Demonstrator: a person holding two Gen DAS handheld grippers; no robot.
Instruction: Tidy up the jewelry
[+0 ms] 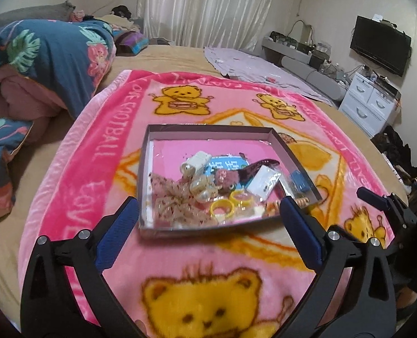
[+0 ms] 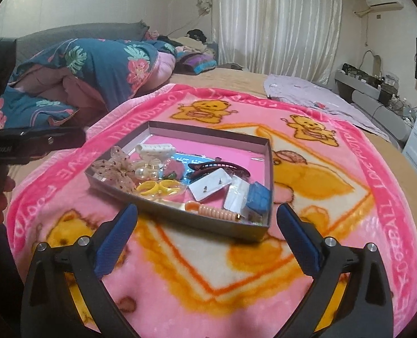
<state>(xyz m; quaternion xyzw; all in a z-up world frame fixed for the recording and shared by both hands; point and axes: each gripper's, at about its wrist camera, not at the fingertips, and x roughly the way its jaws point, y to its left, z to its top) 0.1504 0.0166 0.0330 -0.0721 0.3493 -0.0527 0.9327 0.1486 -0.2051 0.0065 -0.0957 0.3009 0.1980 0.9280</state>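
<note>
A shallow grey box [image 1: 208, 126] lies on a pink bear blanket and holds the jewelry. Inside it are yellow rings [image 1: 222, 208], a lace bow [image 1: 174, 197], pearl pieces [image 1: 204, 194], a white earring card [image 1: 263, 183] and a small blue box [image 1: 298, 181]. My left gripper [image 1: 208, 201] hovers open over the box's near edge, with nothing between its blue pads. In the right wrist view the same box [image 2: 208, 129] also shows an orange coil clip [image 2: 217, 211] and a dark hair clip [image 2: 217, 166]. My right gripper [image 2: 207, 207] is open and empty, just short of the box's near wall.
The pink blanket [image 1: 96, 155] covers the middle of a bed. A folded floral quilt [image 1: 48, 56] is piled at the left and a lilac sheet [image 1: 253, 67] lies at the far right. White drawers [image 1: 369, 101] and a wall television [image 1: 380, 45] stand beyond the bed's right edge.
</note>
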